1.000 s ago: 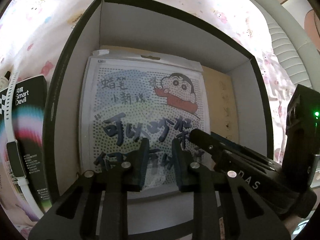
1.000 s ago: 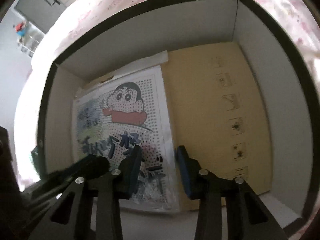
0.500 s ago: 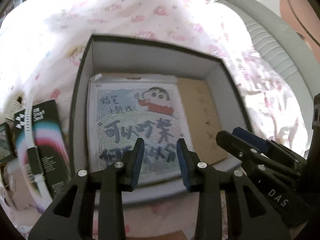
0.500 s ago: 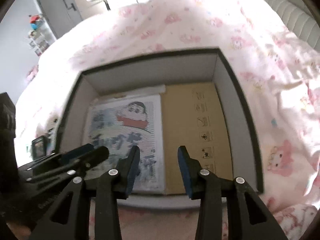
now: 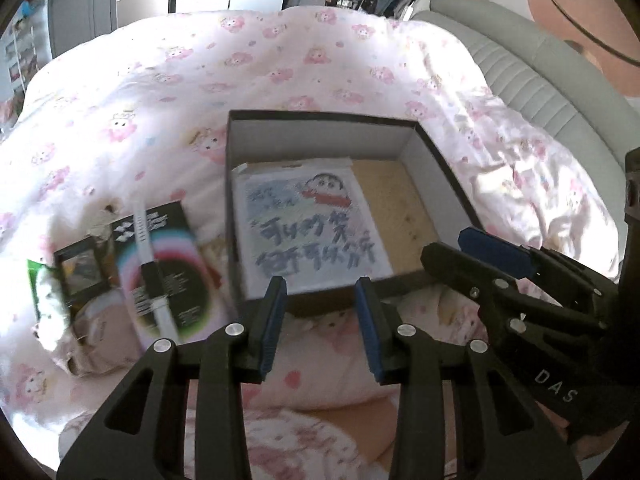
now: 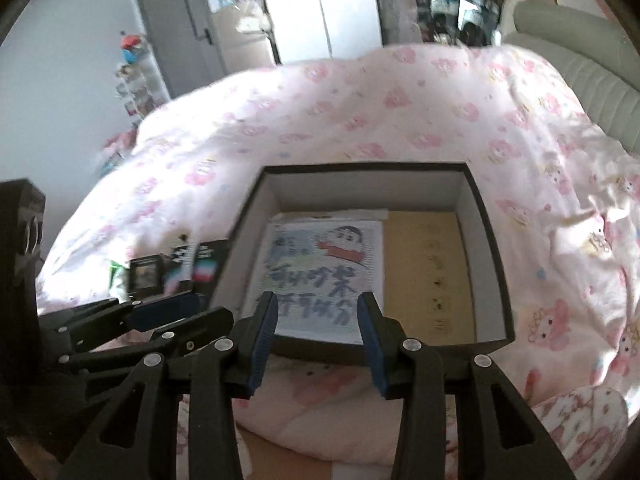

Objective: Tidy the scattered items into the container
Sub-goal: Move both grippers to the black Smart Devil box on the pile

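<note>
A black box (image 5: 320,116) (image 6: 360,166) with white inner walls sits on the bed. A cartoon-print sheet (image 5: 308,224) (image 6: 320,272) lies flat inside it, on a brown cardboard layer (image 5: 400,208). My left gripper (image 5: 318,284) (image 6: 208,307) hovers above the box's near edge, its jaws opening with nothing between them. My right gripper (image 6: 318,298) (image 5: 448,242) hangs beside it, open and holding nothing. Left of the box lie a black rainbow-print carton (image 5: 168,264) with a white wristband (image 5: 148,264) across it, a small dark packet (image 5: 78,272) and a green packet (image 5: 40,288).
A pink cartoon-print quilt (image 5: 280,60) covers the whole bed and bunches up in folds in front of the box. A grey padded headboard (image 5: 520,64) runs along the right. A grey door (image 6: 180,32) and cluttered shelves stand at the far wall.
Both grippers have lifted up and back out of the box, which now looks smaller and further off. The left jaws have spread wider. The cartoon sheet stays lying in the box.
</note>
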{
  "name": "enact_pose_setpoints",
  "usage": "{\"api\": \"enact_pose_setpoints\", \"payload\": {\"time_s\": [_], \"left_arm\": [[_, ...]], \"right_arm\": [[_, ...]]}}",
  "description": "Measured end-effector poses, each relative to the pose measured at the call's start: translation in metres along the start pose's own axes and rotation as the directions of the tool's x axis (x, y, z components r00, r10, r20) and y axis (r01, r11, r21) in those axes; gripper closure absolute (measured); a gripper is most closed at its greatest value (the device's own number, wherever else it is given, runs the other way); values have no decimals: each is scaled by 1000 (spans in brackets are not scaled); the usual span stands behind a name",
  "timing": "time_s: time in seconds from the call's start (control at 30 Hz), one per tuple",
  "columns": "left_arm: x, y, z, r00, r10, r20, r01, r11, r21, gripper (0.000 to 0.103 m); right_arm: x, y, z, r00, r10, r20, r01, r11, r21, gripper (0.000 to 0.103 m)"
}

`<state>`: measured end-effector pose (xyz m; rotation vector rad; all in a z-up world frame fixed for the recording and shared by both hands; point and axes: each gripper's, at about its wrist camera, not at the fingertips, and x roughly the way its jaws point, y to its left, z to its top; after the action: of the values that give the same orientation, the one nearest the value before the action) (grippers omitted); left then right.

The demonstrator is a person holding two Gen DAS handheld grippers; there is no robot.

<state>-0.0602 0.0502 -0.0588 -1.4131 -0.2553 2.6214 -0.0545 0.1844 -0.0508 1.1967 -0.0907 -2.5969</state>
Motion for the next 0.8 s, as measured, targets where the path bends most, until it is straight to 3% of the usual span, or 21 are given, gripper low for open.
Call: {"api": "enact_pose_setpoints", "payload": {"time_s": [0.23, 0.27, 0.33, 0.57, 0.73, 0.8], "left_arm": [[-27, 36, -12, 999, 34, 14, -32, 995, -90, 68], [-29, 44, -14, 995, 95, 28, -88, 978, -187, 68], [-31, 69, -18, 992, 127, 0, -123, 960, -250, 67], [-41, 133, -35, 982, 190, -25, -184, 904, -386, 67], [-30, 180, -41, 988, 135, -75, -155, 861, -484, 67], [-20, 190, -39, 990, 104, -97, -139, 861, -488, 67]], "right_arm": [[-11, 39, 0, 998, 66, -13, -67, 996, -62, 66], [-8, 46, 0, 997, 78, -15, -79, 994, -73, 66], [6, 62, 3, 990, 134, -32, -137, 984, -110, 66], [55, 120, 10, 968, 211, -133, -235, 951, -202, 66], [98, 146, 5, 952, 202, -230, -250, 947, -202, 66], [115, 149, -2, 936, 211, -281, -265, 949, -171, 66]]}}
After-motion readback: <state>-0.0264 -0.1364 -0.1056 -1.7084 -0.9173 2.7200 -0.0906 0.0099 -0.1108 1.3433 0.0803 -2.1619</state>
